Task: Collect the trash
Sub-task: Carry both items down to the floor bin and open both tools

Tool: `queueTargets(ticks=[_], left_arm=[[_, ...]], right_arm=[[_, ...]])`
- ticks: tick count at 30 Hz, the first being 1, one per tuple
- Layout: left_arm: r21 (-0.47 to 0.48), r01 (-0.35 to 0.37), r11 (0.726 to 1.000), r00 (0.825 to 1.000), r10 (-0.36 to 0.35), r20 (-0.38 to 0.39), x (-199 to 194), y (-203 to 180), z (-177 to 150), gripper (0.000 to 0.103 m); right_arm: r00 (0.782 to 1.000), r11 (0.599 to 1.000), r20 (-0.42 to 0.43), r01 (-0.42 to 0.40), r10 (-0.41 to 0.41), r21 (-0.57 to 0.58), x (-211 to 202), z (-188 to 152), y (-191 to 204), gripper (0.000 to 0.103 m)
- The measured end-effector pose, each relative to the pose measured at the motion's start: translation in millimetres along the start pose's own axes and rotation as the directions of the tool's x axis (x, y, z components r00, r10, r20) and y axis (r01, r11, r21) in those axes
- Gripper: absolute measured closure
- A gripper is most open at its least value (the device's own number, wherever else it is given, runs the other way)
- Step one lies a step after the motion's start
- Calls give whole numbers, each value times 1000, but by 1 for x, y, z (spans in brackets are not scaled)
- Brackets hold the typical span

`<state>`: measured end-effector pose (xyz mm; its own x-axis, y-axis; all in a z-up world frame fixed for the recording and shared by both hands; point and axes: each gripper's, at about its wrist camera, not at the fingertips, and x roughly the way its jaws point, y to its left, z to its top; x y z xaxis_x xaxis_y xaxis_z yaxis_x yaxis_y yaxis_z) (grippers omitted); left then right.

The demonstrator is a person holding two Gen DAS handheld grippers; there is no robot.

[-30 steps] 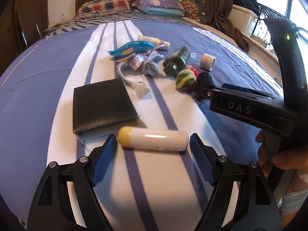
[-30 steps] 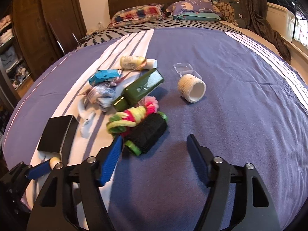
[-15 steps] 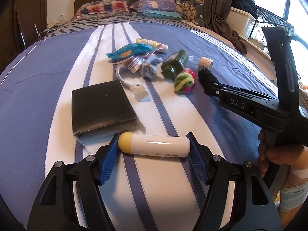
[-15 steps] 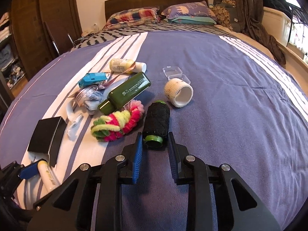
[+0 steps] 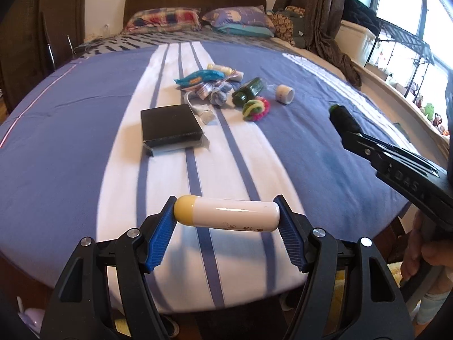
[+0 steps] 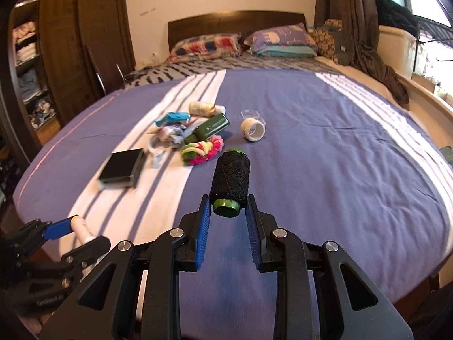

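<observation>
My left gripper [image 5: 226, 221] is shut on a white tube with a yellow cap [image 5: 226, 216], held crosswise above the bed's near edge. My right gripper [image 6: 228, 218] is shut on a black thread spool with green ends [image 6: 230, 181], lifted off the bed; the spool also shows in the left wrist view [image 5: 344, 120]. A pile stays mid-bed: a black box [image 6: 121, 167], a green bottle [image 6: 211, 129], a pink-yellow woven ball [image 6: 202, 151], a tape roll [image 6: 253, 130], a blue wrapper [image 6: 172, 119] and crumpled wrappers [image 6: 170, 134].
The bed [image 6: 325, 155] has a purple cover with white stripes. Pillows [image 6: 209, 44] lie at the headboard. A wardrobe [image 6: 70, 45] stands left, curtains and a shelf [image 5: 396, 45] right. The left gripper shows at the lower left of the right wrist view [image 6: 73, 232].
Both grippers closed on their objects, the tube and the spool, then lifted them and drew back toward the bed's near edge. The pile has not moved.
</observation>
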<state>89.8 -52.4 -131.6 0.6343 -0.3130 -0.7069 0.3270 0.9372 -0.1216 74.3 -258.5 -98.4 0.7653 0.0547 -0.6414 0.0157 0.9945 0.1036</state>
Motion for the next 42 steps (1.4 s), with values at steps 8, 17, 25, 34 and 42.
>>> queueTargets(ticks=[8, 17, 25, 34, 42], left_arm=[[-6, -32, 999, 999, 32, 43, -51, -12, -32, 38], [5, -84, 996, 996, 84, 43, -78, -22, -91, 38], [-4, -93, 996, 994, 93, -60, -50, -10, -148, 38], [-26, -44, 999, 959, 35, -280, 12, -3, -206, 38], [-26, -30, 999, 903, 16, -430, 60, 4, -233, 38]], right_arm=[[992, 996, 96, 82, -79, -33, -87, -41, 7, 77], [999, 997, 22, 43, -42, -64, -102, -95, 17, 77], [990, 995, -138, -49, 37, -85, -73, -154, 31, 77], [928, 989, -356, -138, 112, -49, -14, -210, 35, 77], [844, 985, -511, -173, 163, 28, 40, -235, 37, 77]])
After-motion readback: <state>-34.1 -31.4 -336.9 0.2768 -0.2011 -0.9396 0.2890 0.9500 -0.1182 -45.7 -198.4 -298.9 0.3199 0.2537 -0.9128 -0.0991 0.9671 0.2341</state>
